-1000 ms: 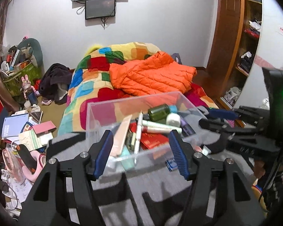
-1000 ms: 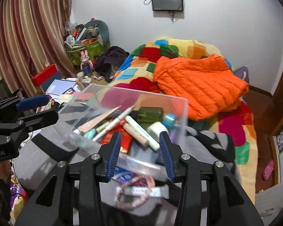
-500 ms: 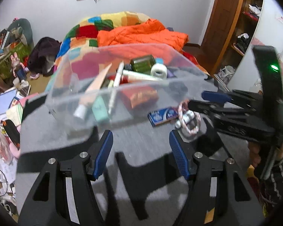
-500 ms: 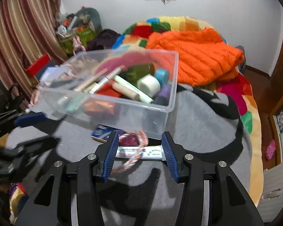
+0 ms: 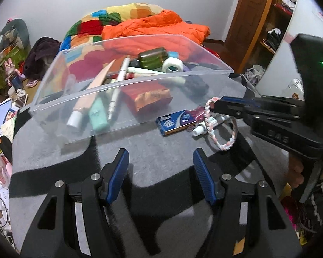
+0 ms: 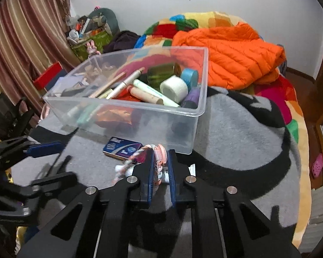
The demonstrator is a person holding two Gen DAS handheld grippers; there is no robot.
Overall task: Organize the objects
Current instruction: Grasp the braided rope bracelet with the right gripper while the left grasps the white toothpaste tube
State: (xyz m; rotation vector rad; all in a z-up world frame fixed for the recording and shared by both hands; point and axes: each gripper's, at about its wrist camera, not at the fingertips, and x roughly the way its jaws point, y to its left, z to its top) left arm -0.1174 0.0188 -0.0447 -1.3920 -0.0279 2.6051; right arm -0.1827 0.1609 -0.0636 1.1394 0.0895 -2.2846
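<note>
A clear plastic bin (image 5: 129, 99) (image 6: 196, 116) holds tubes, pens, a green bottle (image 6: 161, 73), a tape roll (image 6: 174, 88) and a red packet. It stands on a grey blanket. In front of it lie a blue box (image 5: 176, 121) (image 6: 122, 147) and a small white tube (image 5: 202, 129). My right gripper (image 6: 160, 161) (image 5: 213, 105) is shut on a pink-and-white braided bracelet (image 5: 222, 131) (image 6: 129, 163) just in front of the bin. My left gripper (image 5: 160, 172) is open and empty, low over the blanket before the bin.
A bed with a patchwork quilt (image 6: 183, 28) and an orange jacket (image 6: 230, 51) lies behind the bin. Cluttered books and toys (image 5: 8, 68) cover the floor at left. A wooden shelf unit (image 5: 269, 21) stands at right, and curtains (image 6: 21, 34) hang at far left.
Both grippers tilted down toward the blanket. My right gripper closed from open onto the braided bracelet. My left gripper stayed open.
</note>
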